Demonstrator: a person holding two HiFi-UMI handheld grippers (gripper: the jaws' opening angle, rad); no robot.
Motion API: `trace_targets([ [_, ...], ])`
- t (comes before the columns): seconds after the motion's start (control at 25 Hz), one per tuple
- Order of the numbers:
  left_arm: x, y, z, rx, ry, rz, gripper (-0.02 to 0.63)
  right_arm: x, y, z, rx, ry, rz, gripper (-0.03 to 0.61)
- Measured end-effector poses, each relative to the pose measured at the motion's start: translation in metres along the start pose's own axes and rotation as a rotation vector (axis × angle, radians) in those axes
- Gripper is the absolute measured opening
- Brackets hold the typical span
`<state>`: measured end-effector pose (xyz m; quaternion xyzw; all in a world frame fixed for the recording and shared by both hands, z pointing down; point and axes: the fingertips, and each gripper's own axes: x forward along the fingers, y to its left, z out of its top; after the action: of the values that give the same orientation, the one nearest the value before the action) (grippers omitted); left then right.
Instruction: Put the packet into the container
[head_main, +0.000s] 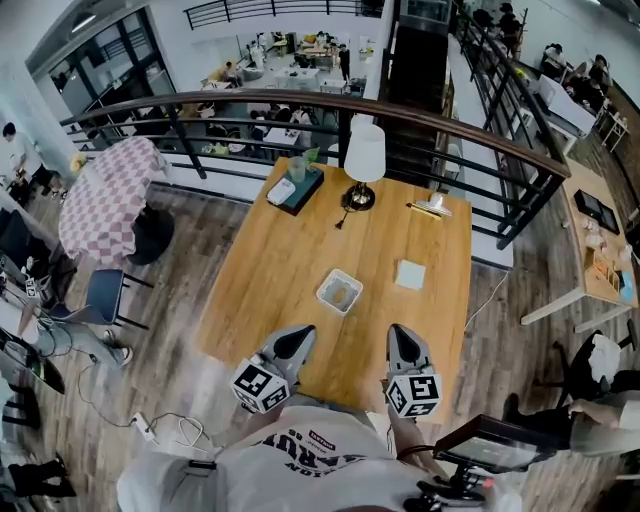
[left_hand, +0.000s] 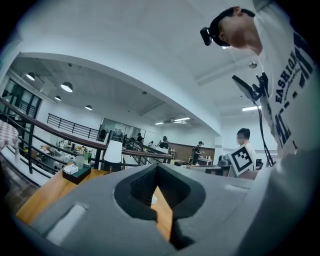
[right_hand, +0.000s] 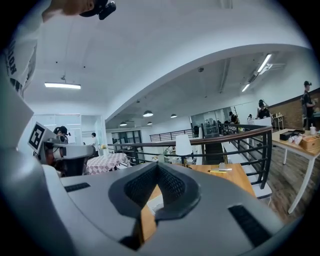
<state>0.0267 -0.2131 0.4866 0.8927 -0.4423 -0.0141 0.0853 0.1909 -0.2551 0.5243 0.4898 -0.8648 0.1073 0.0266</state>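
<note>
Wooden table (head_main: 270, 270): packet (head_main: 410, 273) lies right of container (head_main: 339, 291). Left gripper (head_main: 302, 334) and right gripper (head_main: 398, 332) are clenched, empty; the right should open, then pinch the packet's edge low.

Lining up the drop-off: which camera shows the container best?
The head view: the container shows whole and unobstructed from above. Each gripper view gives only a pale sliver through its closed jaws, too little to identify.

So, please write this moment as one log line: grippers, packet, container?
left gripper: shut, empty | right gripper: shut, empty | packet: on table, right of container | step: not started
</note>
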Motion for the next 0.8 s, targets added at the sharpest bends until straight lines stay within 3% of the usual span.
trace_targets([
  [0.48,-0.006,0.021,0.023,0.042,-0.055,-0.054,-0.002,0.003,0.025,0.028,-0.042,-0.025,-0.04,0.007],
  [0.8,-0.002,0.043,0.007,0.009,-0.025,-0.055,-0.002,-0.008,0.016,0.019,-0.043,-0.005,-0.106,0.008],
])
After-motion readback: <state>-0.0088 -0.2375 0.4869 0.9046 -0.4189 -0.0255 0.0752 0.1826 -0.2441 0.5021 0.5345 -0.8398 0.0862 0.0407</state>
